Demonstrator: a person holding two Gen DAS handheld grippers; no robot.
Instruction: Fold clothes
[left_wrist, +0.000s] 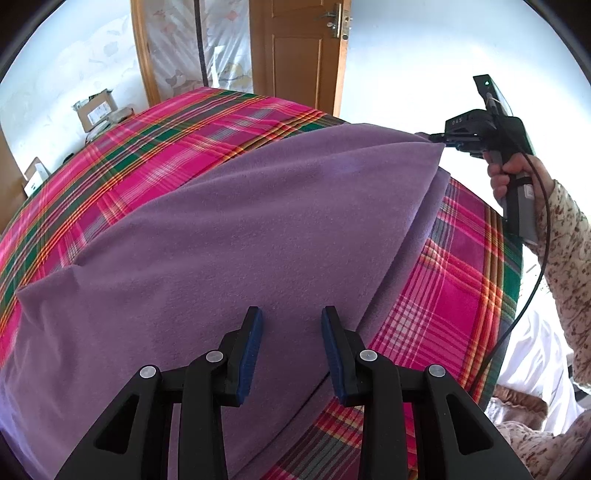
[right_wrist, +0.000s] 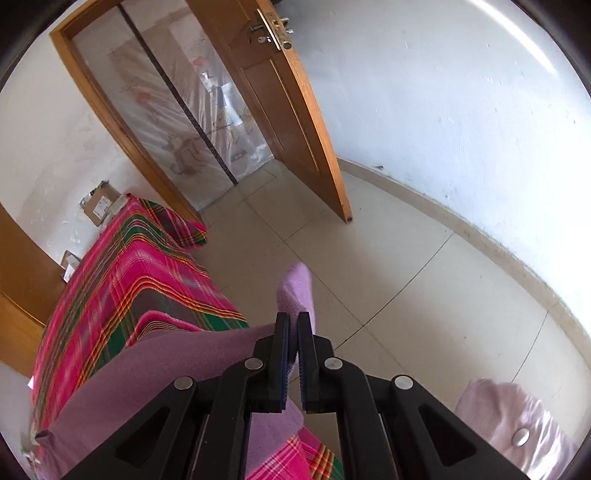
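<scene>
A purple fleece garment (left_wrist: 258, 221) lies spread over a bed covered by a pink plaid sheet (left_wrist: 184, 140). My left gripper (left_wrist: 291, 321) is open just above the garment's near part, and its blue pads hold nothing. At the far right edge of the bed, my right gripper (left_wrist: 437, 140) is shut on a corner of the garment, lifting it into a taut peak. In the right wrist view the pinched corner (right_wrist: 297, 288) sticks out past my right gripper (right_wrist: 293, 321), and the rest of the garment (right_wrist: 166, 369) trails back onto the plaid sheet (right_wrist: 129, 277).
A person's hand (left_wrist: 506, 173) with a patterned sleeve (left_wrist: 569, 240) holds the right tool. An open wooden door (right_wrist: 295, 129) and a curtained doorway stand beyond the bed. Cardboard boxes (left_wrist: 98, 110) sit by the far wall. Tiled floor lies right of the bed. A pale pink buttoned fabric (right_wrist: 517, 424) is at lower right.
</scene>
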